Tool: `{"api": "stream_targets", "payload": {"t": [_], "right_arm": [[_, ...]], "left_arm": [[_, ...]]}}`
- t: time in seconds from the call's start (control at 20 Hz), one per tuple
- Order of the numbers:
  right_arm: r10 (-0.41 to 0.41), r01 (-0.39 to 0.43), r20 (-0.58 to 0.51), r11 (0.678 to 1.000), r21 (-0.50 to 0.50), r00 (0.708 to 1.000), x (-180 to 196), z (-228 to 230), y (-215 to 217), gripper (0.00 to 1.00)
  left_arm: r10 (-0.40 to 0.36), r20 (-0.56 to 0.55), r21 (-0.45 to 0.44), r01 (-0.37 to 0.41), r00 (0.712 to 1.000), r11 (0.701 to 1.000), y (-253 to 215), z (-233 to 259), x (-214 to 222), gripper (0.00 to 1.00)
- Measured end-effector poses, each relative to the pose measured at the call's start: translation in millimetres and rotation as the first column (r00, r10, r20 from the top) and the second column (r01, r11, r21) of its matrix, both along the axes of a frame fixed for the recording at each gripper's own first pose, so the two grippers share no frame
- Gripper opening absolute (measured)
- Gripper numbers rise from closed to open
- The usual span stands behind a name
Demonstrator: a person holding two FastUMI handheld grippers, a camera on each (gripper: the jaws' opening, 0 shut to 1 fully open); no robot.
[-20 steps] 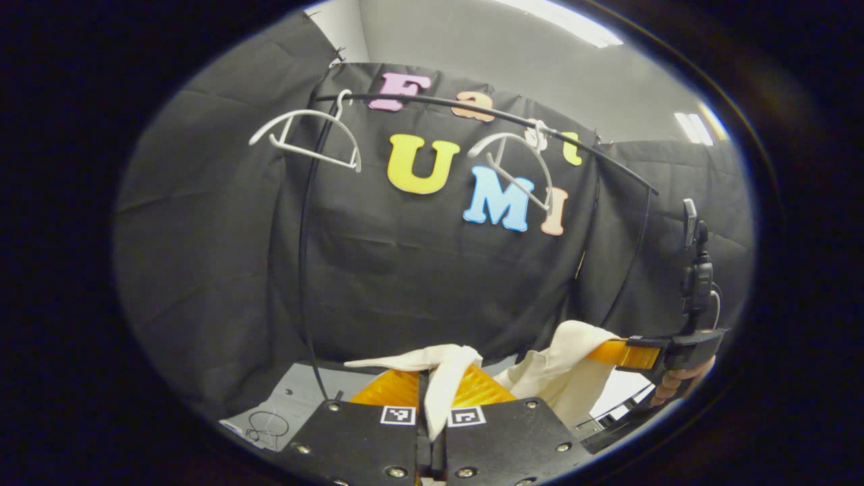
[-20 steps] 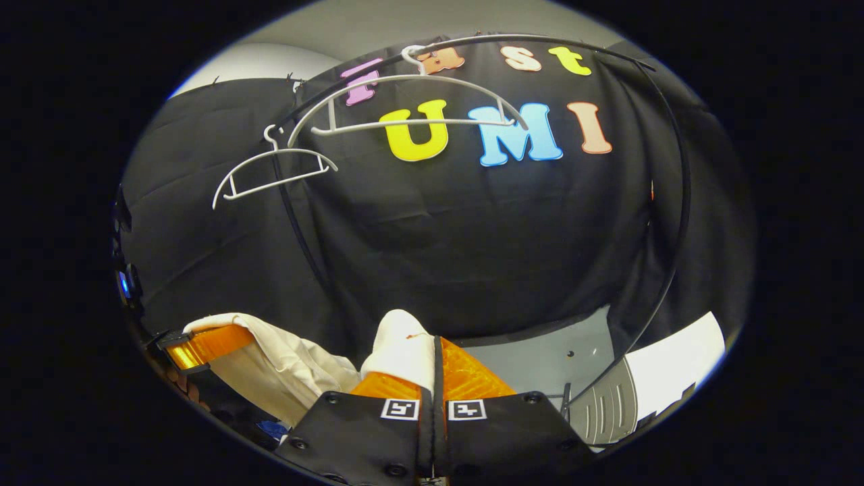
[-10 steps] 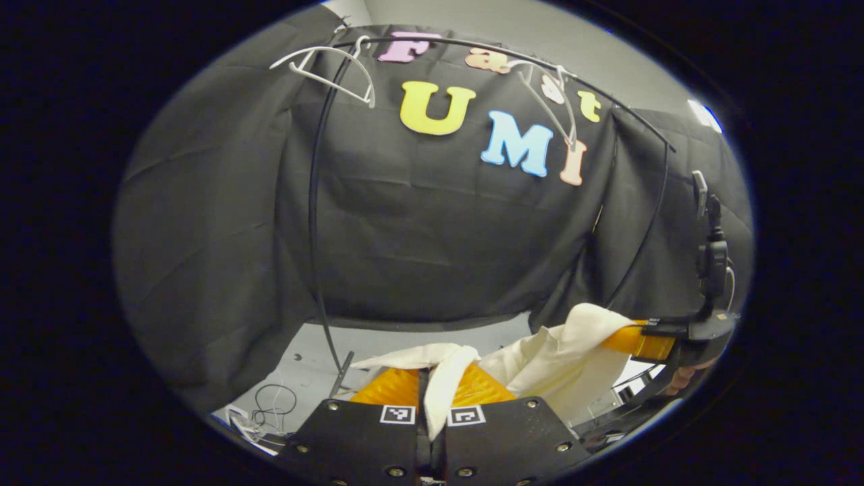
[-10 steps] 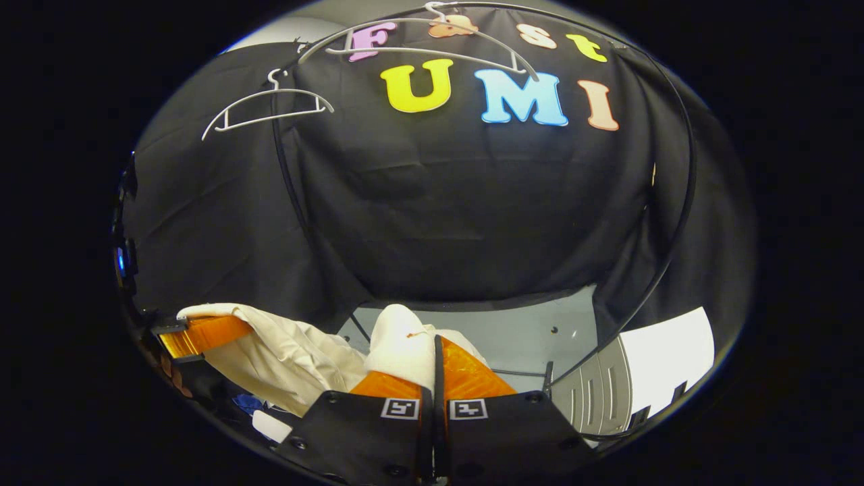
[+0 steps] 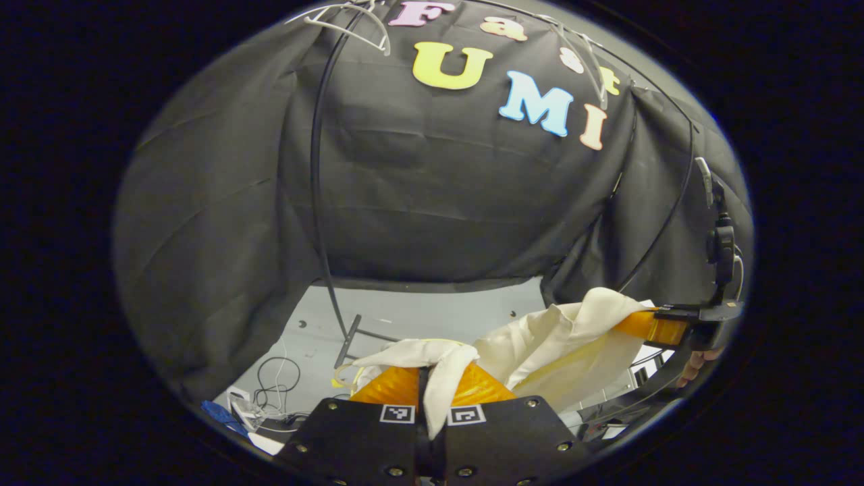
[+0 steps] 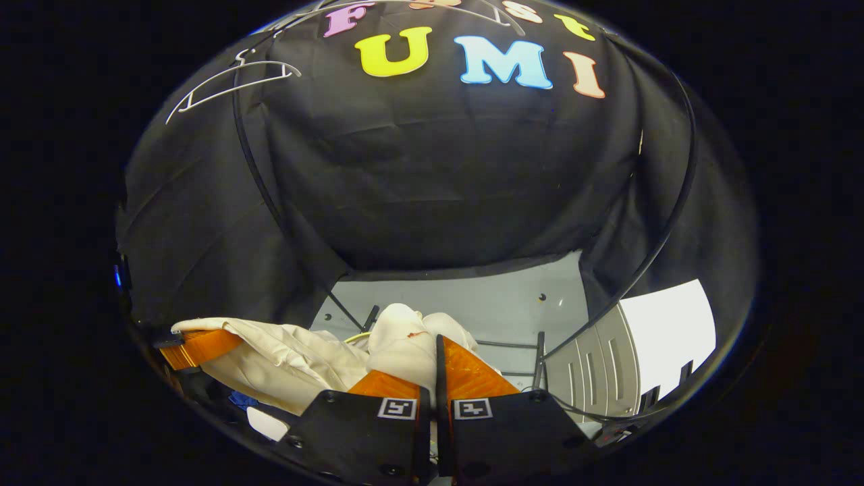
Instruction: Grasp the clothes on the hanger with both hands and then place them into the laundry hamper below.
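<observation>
Two claws, my left [image 5: 432, 381] and right [image 6: 435, 368], clench the shirt [image 5: 560, 337] off its hanger; next, lower and release over the hamper.

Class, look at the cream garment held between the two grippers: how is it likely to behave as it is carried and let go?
Likely floppy: the cream garment sags and folds between the left gripper and the right gripper. Probably light, since thin pinches at two spots carry it. Once released it should crumple rather than keep its shape.
</observation>
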State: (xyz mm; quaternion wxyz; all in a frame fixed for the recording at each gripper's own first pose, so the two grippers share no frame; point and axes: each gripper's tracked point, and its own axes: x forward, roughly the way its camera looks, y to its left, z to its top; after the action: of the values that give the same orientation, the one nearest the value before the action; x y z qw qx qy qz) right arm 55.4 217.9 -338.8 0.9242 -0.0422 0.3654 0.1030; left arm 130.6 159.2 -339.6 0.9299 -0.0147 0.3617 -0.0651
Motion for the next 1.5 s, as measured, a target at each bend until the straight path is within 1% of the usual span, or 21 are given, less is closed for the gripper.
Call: {"api": "stream_targets", "payload": {"t": [0.05, 0.1, 0.15, 0.2, 0.25, 0.3, 0.35, 0.45, 0.5, 0.65, 0.75, 0.8, 0.85, 0.9, 1.0, 1.1, 1.2, 1.3, 1.4, 1.5], "right_arm": [[-0.004, 0.004, -0.013, 1.000, 0.003, 1.000, -1, -4, 2, 0.06], [0.000, 0.001, -0.023, 1.000, 0.004, 1.000, -1, -5, 5, 0.02], [0.004, -0.004, -0.034, 1.000, -0.001, 0.999, -1, -9, 6, 0.09], [0.008, -0.009, -0.046, 1.000, -0.005, 0.999, -2, -11, 5, 0.04], [0.011, -0.012, -0.053, 1.000, -0.006, 0.999, -1, -12, 5, 0.04], [0.016, -0.016, -0.056, 1.000, 0.001, 0.998, -2, -10, 5, 0.14], [0.015, -0.015, -0.065, 1.000, 0.003, 0.998, -2, -11, 5, 0.14], [0.018, -0.018, -0.080, 1.000, 0.007, 0.997, -6, -10, 4, 0.44], [0.028, -0.027, -0.079, 1.000, 0.015, 0.997, -8, -9, 6, 0.55], [0.046, -0.046, -0.065, 0.999, -0.013, 0.997, -10, -2, -3, 0.96], [0.033, -0.035, -0.061, 0.999, -0.031, 0.998, -17, 5, -17, 0.98], [0.018, -0.020, -0.052, 0.999, -0.032, 0.998, -18, 11, -24, 0.94], [0.001, -0.002, -0.043, 1.000, -0.028, 0.999, -20, 16, -30, 0.94], [-0.014, 0.014, -0.029, 1.000, -0.023, 0.999, -19, 22, -37, 0.98], [-0.031, 0.031, 0.007, 0.999, -0.022, 0.999, -13, 37, -52, 0.98], [-0.032, 0.034, 0.069, 0.999, -0.026, 0.997, -4, 58, -69, 0.98], [-0.011, 0.014, 0.132, 1.000, -0.024, 0.991, 3, 80, -81, 0.98], [0.016, -0.012, 0.189, 1.000, -0.024, 0.982, 6, 101, -95, 0.98], [0.026, -0.024, 0.266, 1.000, -0.014, 0.964, 10, 126, -109, 0.98], [0.032, -0.029, 0.337, 0.999, -0.015, 0.941, 15, 151, -126, 0.98]], "left_arm": [[0.001, -0.005, 0.013, -0.001, 1.000, 1.000, -1, -1, -2, 0.01], [-0.001, -0.011, 0.022, 0.001, 1.000, 1.000, -1, -1, 1, 0.02], [-0.001, -0.020, 0.027, 0.002, 1.000, 1.000, 0, -2, -1, 0.03], [-0.001, -0.033, 0.023, 0.002, 0.999, 1.000, 1, -2, -1, 0.02], [-0.003, -0.037, 0.019, 0.004, 0.999, 1.000, 5, -7, -2, 0.02], [-0.002, -0.035, 0.027, 0.003, 0.999, 1.000, 7, -12, -5, 0.08], [0.001, -0.034, 0.046, 0.000, 0.999, 0.999, 10, -12, -6, 0.02], [-0.024, -0.015, 0.052, 0.024, 1.000, 0.998, 5, -8, -6, 0.34], [-0.035, -0.001, 0.054, 0.035, 0.999, 0.998, 4, -3, -6, 0.50], [-0.039, 0.009, 0.084, 0.038, 0.999, 0.996, 11, 2, -12, 0.99], [-0.036, 0.004, 0.101, 0.035, 0.999, 0.994, 14, 0, -19, 0.98], [-0.034, 0.004, 0.101, 0.033, 0.999, 0.994, 14, -1, -21, 0.98], [-0.032, 0.002, 0.098, 0.031, 0.999, 0.995, 12, -1, -26, 0.99], [-0.029, 0.003, 0.096, 0.028, 1.000, 0.995, 11, 1, -30, 0.99], [-0.017, 0.019, 0.104, 0.015, 1.000, 0.994, 5, 10, -34, 0.98], [0.006, 0.041, 0.118, -0.010, 0.999, 0.993, -2, 23, -35, 0.98], [0.039, 0.083, 0.127, -0.049, 0.996, 0.991, -17, 50, -37, 0.99], [0.079, 0.129, 0.126, -0.095, 0.989, 0.988, -31, 81, -41, 0.98], [0.106, 0.190, 0.104, -0.128, 0.976, 0.986, -55, 115, -38, 0.99], [0.107, 0.260, 0.099, -0.137, 0.960, 0.986, -80, 152, -35, 0.99]]}}
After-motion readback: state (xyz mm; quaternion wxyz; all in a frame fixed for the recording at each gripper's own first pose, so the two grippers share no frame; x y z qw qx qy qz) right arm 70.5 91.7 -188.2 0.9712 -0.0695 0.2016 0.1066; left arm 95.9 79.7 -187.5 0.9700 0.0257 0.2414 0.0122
